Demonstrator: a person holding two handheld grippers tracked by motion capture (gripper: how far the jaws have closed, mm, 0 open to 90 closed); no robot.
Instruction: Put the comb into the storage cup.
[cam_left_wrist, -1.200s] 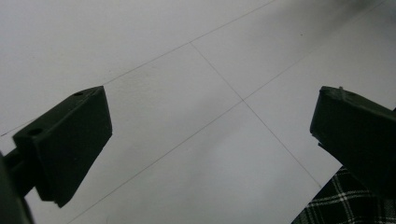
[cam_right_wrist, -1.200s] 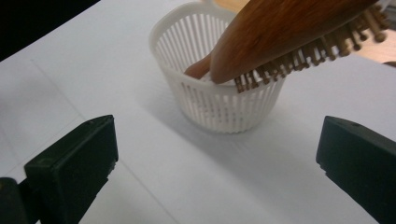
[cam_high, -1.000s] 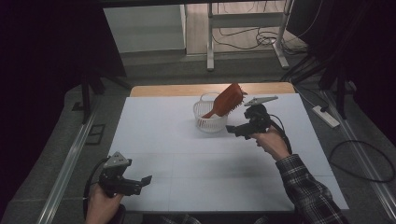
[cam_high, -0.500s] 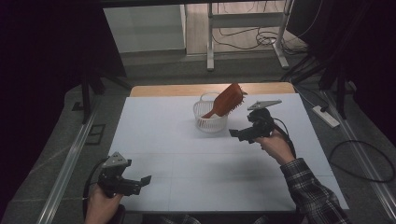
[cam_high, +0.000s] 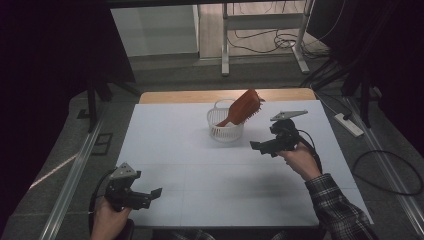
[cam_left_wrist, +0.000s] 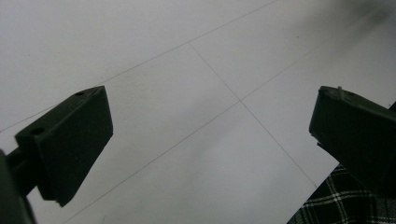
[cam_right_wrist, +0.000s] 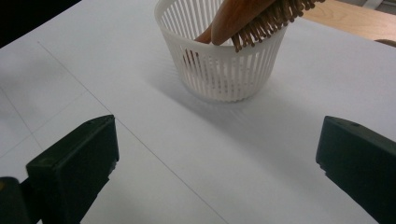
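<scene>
Now both tongs gape empty: the right tongs (cam_high: 256, 146) near the basket (cam_high: 225, 131) holding a hairbrush (cam_high: 243, 108), the left tongs (cam_high: 156, 192) well apart.

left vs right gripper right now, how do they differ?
The left gripper sits at the near edge of the white table, far from the basket; the right gripper is close beside that basket, pointing toward it. The left gripper faces bare sheet; the right gripper faces the hairbrush. Both are open and empty.
</scene>
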